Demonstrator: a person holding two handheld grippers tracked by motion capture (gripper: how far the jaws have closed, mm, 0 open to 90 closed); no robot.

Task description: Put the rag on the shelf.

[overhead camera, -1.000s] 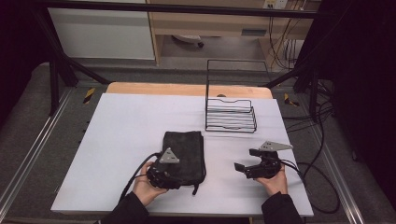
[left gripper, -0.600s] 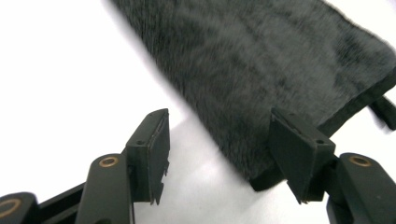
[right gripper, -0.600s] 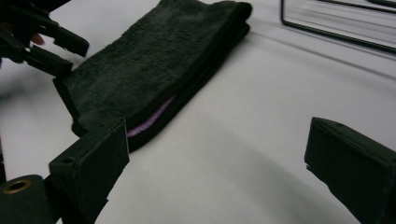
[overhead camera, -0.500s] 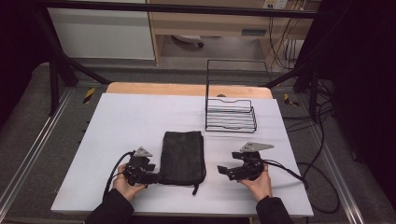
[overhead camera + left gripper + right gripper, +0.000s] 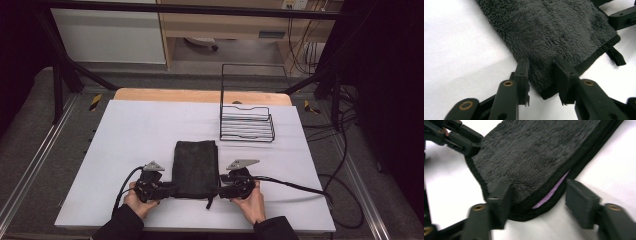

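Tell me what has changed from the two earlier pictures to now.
Both hands moved in to the near corners of the folded dark towel. The left gripper has just been closing and now pinches the near left corner. The right gripper has just been closing around the near right corner, one jaw still clear of it. The towel and the wire rack stayed where they were.

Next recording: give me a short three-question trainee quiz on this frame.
1. True or false: the towel lies inside the wire rack.
2. The right claw straddles which towel corner? A near right; B far left; C far right.
3. In the right gripper view, what colour peeks out of the towel's fold?
Key: 1 false, it lies on the table in front of the rack; 2 A; 3 lilac.
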